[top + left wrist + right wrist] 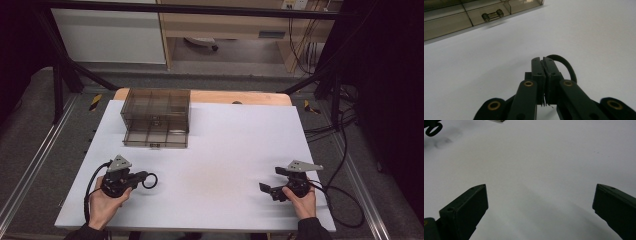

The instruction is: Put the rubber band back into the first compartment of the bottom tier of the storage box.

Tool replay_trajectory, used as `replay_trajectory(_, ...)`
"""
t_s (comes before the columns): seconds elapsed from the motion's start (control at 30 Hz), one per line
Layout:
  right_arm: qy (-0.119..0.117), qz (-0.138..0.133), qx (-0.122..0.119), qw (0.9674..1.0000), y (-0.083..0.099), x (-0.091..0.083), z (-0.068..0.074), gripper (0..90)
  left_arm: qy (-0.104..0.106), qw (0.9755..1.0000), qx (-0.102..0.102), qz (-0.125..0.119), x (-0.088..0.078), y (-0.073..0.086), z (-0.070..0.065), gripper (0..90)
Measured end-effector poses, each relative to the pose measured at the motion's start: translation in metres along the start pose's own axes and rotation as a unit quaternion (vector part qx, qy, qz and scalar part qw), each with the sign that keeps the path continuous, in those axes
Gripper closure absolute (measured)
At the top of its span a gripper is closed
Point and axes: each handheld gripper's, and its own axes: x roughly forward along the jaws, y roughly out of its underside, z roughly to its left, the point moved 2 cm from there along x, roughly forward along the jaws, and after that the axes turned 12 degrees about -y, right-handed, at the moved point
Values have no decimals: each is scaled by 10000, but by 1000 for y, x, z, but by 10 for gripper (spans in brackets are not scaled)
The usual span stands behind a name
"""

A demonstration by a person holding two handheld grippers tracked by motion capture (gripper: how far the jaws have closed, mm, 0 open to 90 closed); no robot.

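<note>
A black ring (156, 181) hangs pinched in my left gripper (142, 179), which a hand holds low over the white tabletop (215, 150) at the front left. In the left gripper view the jaws of that gripper (543, 60) are pressed together, and the ring's arc (568, 67) curves out behind their right side. My right gripper (271, 179) is held at the front right with its jaws wide apart; between them (540, 195) there is only bare table. The ring (439, 125) also appears far off at the top left of the right gripper view.
A smoky see-through drawer box (156, 117) with several compartments stands at the back left, its bottom drawer pulled out toward me. The drawer's small handle (492, 15) faces the left gripper. Cables (345, 200) trail off the table's right edge.
</note>
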Motion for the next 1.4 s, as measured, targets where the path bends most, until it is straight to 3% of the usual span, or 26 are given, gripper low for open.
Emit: replay_trajectory(1.4,32,32,-4,10000,0,0,-1,7,-208,9998,-36,-23,-3,-30,27,879)
